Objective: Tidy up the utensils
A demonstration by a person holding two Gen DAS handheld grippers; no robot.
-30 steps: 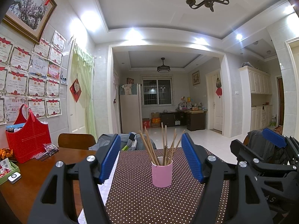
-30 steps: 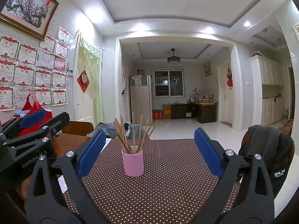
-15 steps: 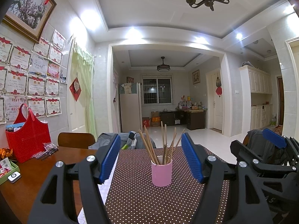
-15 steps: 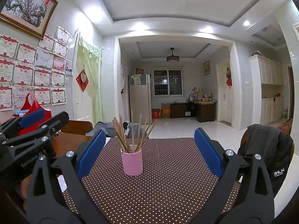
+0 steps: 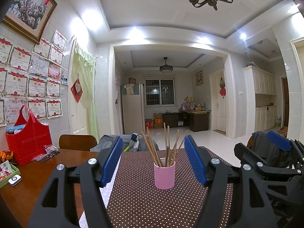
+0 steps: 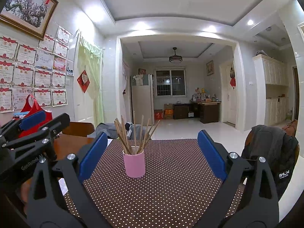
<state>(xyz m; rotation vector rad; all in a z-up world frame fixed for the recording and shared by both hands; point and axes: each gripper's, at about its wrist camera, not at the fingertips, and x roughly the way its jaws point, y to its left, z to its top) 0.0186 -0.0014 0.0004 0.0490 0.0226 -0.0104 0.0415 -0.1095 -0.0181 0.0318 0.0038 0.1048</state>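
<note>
Here both tools point level, jaws wide.

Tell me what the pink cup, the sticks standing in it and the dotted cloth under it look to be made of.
Pink cylindrical cup: probably ceramic or plastic; smooth, even, matte-to-satin wall, so the look leaves it open.
Thin tan sticks: likely bamboo or wood; pale brown, straight, unglossy, resembling chopsticks.
Brown white-dotted cloth: apparently woven fabric or coated tablecloth; it lies flat with a printed dot pattern and no shine.

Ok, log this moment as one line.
left gripper: open, empty | right gripper: open, empty | chopsticks: upright in pink cup on dotted mat
</note>
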